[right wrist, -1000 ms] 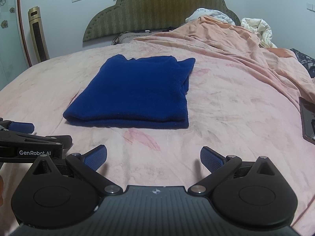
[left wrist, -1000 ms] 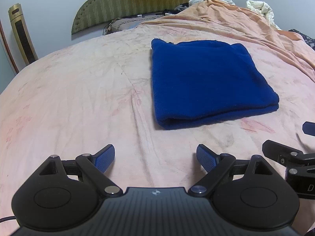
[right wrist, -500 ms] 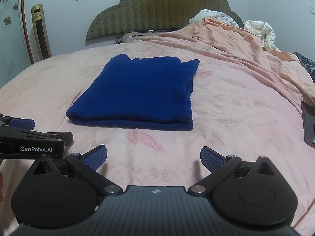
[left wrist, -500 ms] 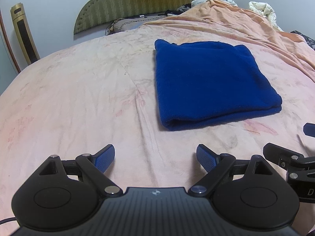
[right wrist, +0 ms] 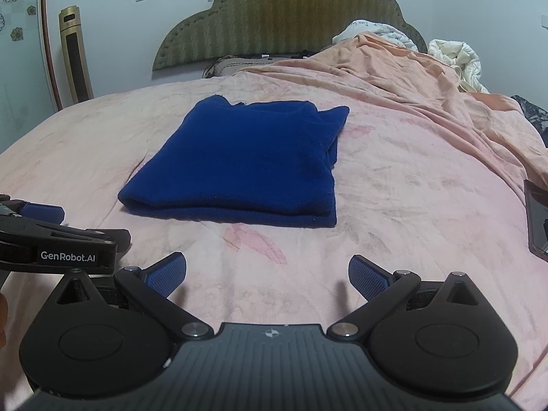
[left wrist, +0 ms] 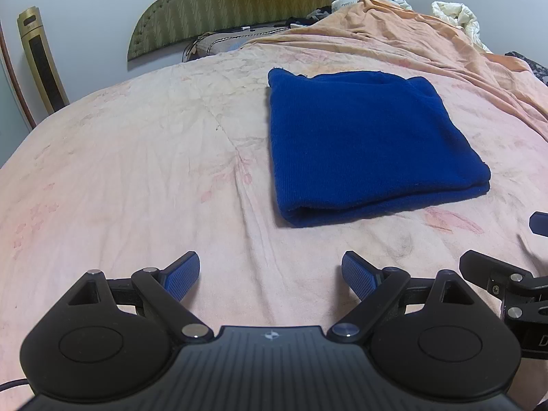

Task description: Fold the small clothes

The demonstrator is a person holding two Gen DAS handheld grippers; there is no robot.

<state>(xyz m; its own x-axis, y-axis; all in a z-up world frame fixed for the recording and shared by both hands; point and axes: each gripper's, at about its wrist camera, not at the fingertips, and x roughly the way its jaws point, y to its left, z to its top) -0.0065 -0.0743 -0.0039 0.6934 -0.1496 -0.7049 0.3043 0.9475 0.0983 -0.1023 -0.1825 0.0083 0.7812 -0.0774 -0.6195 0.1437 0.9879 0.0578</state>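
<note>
A dark blue garment (left wrist: 363, 144) lies folded into a flat rectangle on the pink bedsheet (left wrist: 137, 171); it also shows in the right wrist view (right wrist: 246, 164). My left gripper (left wrist: 270, 275) is open and empty, hovering over the sheet short of the garment's near fold. My right gripper (right wrist: 267, 275) is open and empty, also short of the garment's near edge. The right gripper shows at the right edge of the left wrist view (left wrist: 513, 281), and the left gripper shows at the left of the right wrist view (right wrist: 51, 239).
A rumpled orange blanket (right wrist: 428, 96) and white bedding (right wrist: 455, 54) lie at the far right. A green headboard (right wrist: 281, 20) stands behind. A dark flat device (right wrist: 537, 219) lies at the bed's right edge. A gold tower fan (left wrist: 41, 61) stands at the left.
Both grippers have drawn back and risen slightly; the garment sits a little lower and farther in each view. The garment has not moved. Both stay open.
</note>
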